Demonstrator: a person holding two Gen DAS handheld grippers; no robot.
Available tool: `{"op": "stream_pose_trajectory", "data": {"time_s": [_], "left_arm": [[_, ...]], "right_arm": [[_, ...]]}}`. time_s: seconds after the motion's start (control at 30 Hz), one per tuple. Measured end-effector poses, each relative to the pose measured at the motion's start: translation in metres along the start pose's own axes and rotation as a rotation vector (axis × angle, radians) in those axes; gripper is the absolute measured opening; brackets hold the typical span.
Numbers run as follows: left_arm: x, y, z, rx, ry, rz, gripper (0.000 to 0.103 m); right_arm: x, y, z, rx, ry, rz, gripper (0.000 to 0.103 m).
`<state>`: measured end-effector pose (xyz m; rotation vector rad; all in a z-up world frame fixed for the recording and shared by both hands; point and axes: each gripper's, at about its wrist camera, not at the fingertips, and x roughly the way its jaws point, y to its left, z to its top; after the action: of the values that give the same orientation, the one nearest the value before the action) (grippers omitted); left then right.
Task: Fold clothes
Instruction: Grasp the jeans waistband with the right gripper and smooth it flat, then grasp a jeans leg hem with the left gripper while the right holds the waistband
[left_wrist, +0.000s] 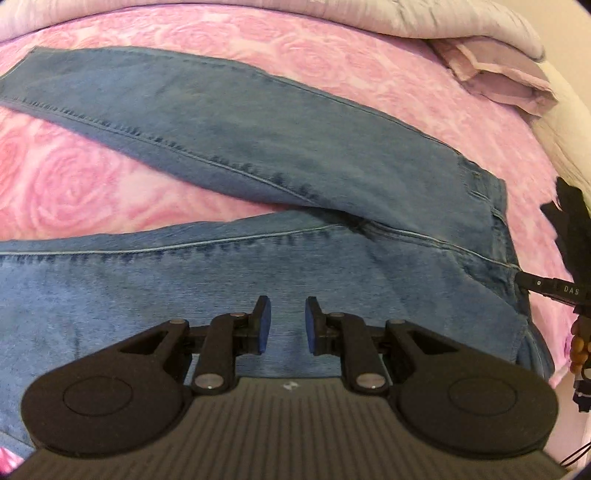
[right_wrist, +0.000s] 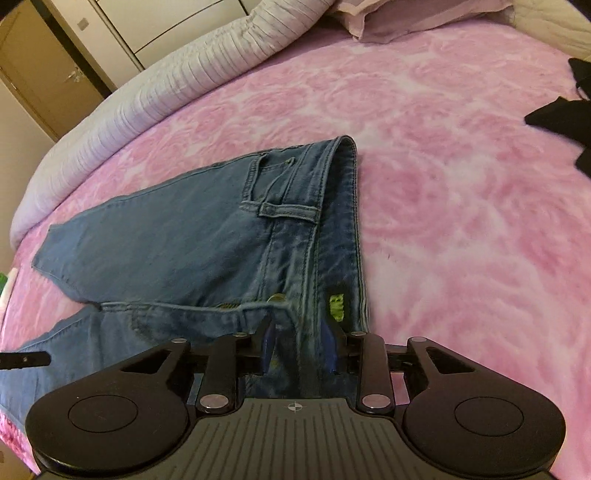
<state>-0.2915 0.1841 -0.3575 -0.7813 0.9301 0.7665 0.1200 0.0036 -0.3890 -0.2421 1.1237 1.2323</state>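
Our right gripper (right_wrist: 301, 345) straddles the waistband of the jeans (right_wrist: 192, 236), fingers either side with denim between them, though we cannot tell if it pinches; our left gripper (left_wrist: 288, 325) hovers parted and empty over a leg. The jeans lie spread on the pink bedspread (right_wrist: 461, 221). We judge denim heavy and fairly stiff, best gripped at the thick waistband or hems.

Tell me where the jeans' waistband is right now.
In the right wrist view the waistband runs up the middle of the pink bedspread, its near end between the right hand-held gripper fingers.
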Motion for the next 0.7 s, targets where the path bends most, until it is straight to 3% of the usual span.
{"op": "stream_pose_trajectory", "data": {"time_s": [0.1, 0.13, 0.17, 0.3, 0.37, 0.47, 0.57, 0.7], "left_arm": [[-0.001, 0.006, -0.001, -0.030, 0.001, 0.016, 0.014], [-0.001, 0.007, -0.002, -0.035, 0.000, 0.019, 0.014], [-0.001, 0.007, -0.002, -0.039, 0.000, 0.022, 0.014], [0.000, 0.010, -0.003, -0.057, -0.001, 0.033, 0.014], [0.001, 0.011, -0.004, -0.063, 0.001, 0.040, 0.014], [0.006, 0.012, -0.007, -0.059, 0.010, 0.050, 0.014], [0.008, 0.014, -0.011, -0.045, 0.024, 0.078, 0.014], [0.000, 0.025, -0.017, -0.053, 0.020, 0.110, 0.014]], "right_arm": [[0.002, -0.005, 0.003, -0.009, 0.006, 0.099, 0.030], [0.001, -0.003, 0.004, -0.037, 0.006, 0.095, 0.008], [0.000, -0.001, 0.006, -0.070, 0.004, 0.081, 0.005], [-0.020, 0.000, 0.018, -0.094, -0.094, 0.083, 0.003], [-0.016, 0.000, 0.023, -0.094, -0.096, 0.065, 0.003], [0.012, 0.007, 0.018, -0.150, -0.007, -0.047, 0.003], [0.024, 0.019, 0.010, -0.195, 0.002, -0.140, 0.000], [0.011, 0.021, 0.014, -0.131, 0.004, -0.230, 0.002]]}}
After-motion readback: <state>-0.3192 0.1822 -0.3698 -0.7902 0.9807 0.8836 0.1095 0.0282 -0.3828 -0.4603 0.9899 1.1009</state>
